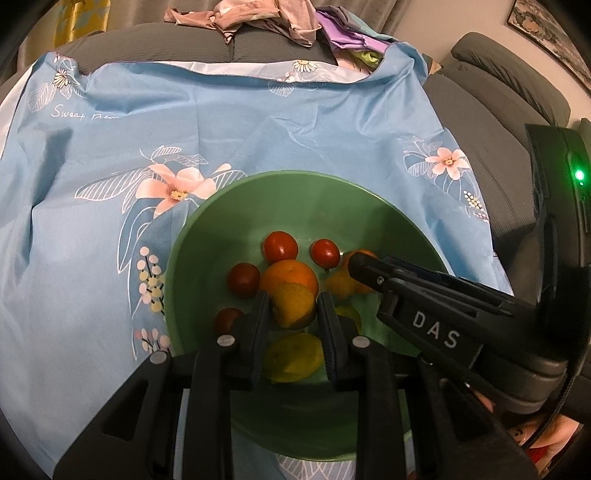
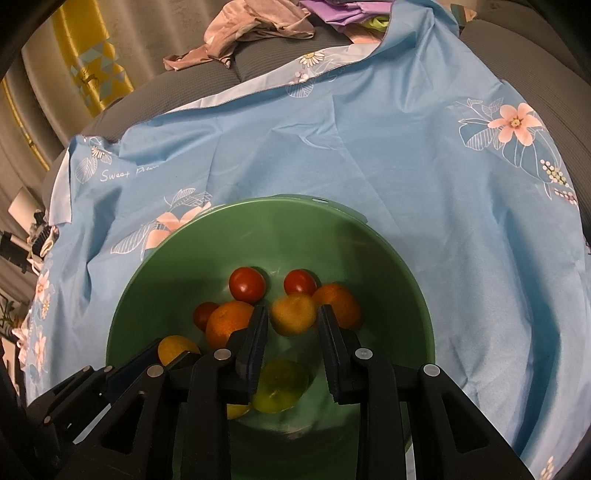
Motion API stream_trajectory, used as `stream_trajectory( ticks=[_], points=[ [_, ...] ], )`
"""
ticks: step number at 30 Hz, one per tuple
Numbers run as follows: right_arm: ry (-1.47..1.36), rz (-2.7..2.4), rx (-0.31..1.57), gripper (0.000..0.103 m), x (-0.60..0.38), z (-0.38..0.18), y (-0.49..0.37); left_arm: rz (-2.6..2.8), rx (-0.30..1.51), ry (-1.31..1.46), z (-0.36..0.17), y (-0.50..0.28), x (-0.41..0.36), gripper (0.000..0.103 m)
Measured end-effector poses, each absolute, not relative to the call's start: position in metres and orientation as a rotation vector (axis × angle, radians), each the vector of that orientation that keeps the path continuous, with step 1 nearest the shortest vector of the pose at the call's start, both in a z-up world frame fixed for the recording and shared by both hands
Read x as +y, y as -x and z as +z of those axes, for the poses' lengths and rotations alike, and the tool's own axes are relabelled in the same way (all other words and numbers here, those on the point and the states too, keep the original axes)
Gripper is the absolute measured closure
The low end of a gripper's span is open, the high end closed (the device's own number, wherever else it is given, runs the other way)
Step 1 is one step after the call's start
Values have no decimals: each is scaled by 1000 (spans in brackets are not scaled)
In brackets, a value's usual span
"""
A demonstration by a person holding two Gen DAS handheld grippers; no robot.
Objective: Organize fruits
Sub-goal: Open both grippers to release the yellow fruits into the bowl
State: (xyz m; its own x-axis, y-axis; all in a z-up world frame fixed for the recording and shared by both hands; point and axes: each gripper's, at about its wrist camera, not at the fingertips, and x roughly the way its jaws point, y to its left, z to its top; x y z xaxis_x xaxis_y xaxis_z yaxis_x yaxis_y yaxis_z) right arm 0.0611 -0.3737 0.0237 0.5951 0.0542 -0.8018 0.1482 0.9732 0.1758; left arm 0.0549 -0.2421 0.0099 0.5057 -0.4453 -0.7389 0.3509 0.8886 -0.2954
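Nearest each lens, both tools point down into the green bowl (image 1: pixel 207 236). The left gripper (image 1: pixel 293 295) reads as clenched to its narrowest, though a yellow-orange citrus (image 1: pixel 293 304) shows in the gap between its tips; whether the pads press it or merely frame it from above, I cannot tell. The right gripper (image 2: pixel 293 308) looks equally clenched, with another yellow-orange fruit (image 2: pixel 293 314) seen between its tips, contact just as unclear.

All the fruit in view already lies inside the bowl: tomatoes (image 1: pixel 280 246) toward twelve o'clock, an orange (image 1: pixel 290 275) at the centre, lemons (image 1: pixel 293 356) toward six. No fruit shows on the blue floral cloth (image 1: pixel 258 122), so gathering looks finished, in my judgement; what may remain is sorting by kind, though no second container is visible.

Only the left wrist view shows the other tool side-on, entering from three o'clock with its tip against an orange (image 1: pixel 364 254). Only the right wrist view shows the bowl's far rim with a small hole (image 2: pixel 319 201). Beyond, at twelve o'clock, crumpled clothes (image 1: pixel 243 18) lie on a grey sofa (image 1: pixel 498 147).
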Motion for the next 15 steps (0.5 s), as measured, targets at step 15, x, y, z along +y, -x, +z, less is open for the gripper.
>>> stream_trajectory(
  ticks=[15],
  points=[
    [-269,-64,909,60,-379,29,-57,-495,899,100,19,-48,-245,38]
  ],
)
